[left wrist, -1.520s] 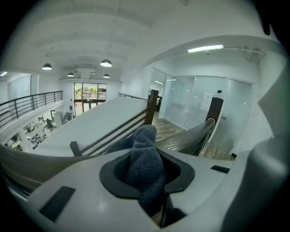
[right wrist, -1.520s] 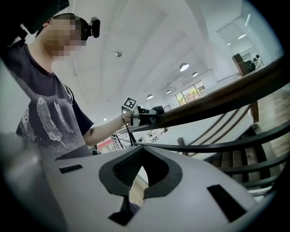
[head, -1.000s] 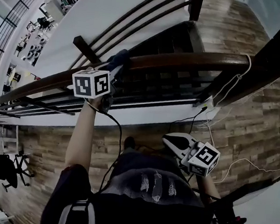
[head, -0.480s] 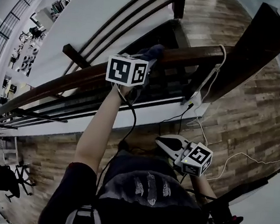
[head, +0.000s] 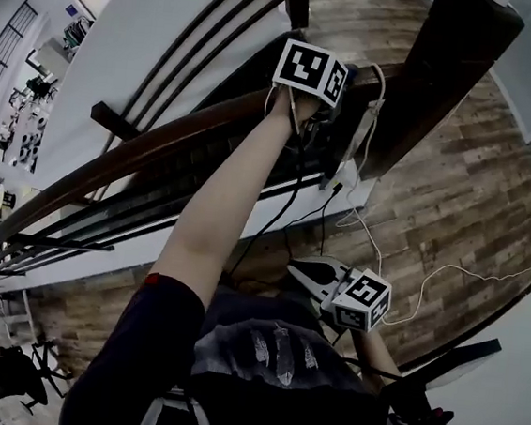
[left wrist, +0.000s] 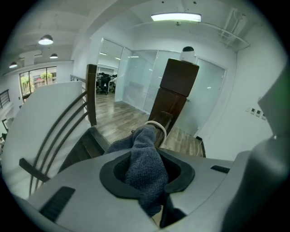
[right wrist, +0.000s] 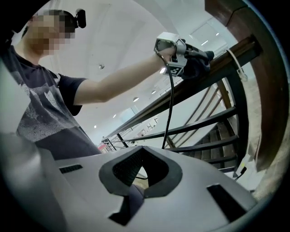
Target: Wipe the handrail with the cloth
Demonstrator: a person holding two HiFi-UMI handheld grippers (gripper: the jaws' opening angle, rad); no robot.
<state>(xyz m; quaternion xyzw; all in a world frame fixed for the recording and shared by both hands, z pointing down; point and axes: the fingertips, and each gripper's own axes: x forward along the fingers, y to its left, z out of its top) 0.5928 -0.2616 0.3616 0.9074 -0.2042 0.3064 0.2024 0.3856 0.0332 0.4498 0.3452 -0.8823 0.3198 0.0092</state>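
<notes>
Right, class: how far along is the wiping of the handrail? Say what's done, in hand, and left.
Done: the left tool has the cloth gripped and on the handrail, with most of the rail behind it, probably wiped. In hand: the cloth sits close to the big post. Left: the short stretch by the post, where a white cable loops over. The right tool hangs empty, shut.

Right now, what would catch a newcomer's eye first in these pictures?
The left gripper, arm stretched out, pinches a dark blue-grey cloth in its fingers on the brown handrail near the dark end post. A white cable loops over the rail there; the right gripper hangs empty by the waist.
</notes>
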